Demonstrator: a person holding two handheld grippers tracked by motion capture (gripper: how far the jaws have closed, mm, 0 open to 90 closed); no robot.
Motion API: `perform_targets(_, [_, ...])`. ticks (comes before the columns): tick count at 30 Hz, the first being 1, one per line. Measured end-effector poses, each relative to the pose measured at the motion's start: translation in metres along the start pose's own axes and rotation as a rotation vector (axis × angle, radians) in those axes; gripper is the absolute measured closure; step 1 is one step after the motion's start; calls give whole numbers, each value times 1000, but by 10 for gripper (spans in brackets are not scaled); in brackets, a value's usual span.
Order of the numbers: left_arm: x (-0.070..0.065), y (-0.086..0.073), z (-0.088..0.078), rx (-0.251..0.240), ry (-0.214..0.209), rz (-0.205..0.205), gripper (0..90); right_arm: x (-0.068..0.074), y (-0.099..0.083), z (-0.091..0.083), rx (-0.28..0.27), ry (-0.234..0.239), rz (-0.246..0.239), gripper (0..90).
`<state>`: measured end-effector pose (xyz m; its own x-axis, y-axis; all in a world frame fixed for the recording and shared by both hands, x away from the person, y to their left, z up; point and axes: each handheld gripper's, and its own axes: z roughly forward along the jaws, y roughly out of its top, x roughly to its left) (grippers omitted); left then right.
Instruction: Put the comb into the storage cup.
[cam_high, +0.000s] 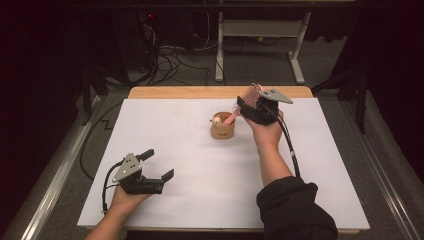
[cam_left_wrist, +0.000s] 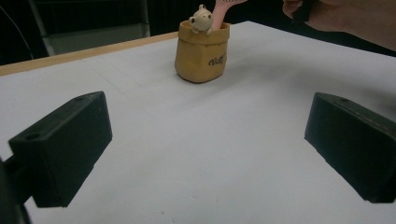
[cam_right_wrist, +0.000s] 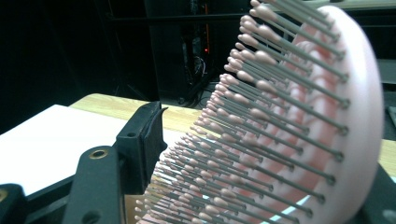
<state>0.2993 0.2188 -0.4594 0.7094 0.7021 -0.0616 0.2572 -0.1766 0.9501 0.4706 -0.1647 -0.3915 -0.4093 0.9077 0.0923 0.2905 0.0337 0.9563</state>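
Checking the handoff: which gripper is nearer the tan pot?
Right. The right gripper is just beside the tan pot, at the pink hairbrush; the left gripper rests well short of it.

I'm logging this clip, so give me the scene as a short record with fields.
Surface: white table
Container: tan pouch-shaped holder, upright, a small animal figure at its rim
Tool: pink hairbrush, handle down in the holder
Right gripper: at the brush head, which lies between its jaws
Left gripper: jaws wide open, nothing between them, low over the table

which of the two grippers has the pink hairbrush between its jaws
The right gripper, above the tan pot, has the pink hairbrush; the left gripper rests wide open, nothing between its jaws.
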Motion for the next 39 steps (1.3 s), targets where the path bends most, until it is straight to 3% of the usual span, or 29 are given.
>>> perform_targets(39, [-1,-1,2,12,-1,10,14,-15,-3,-6,41,-13,-13,264])
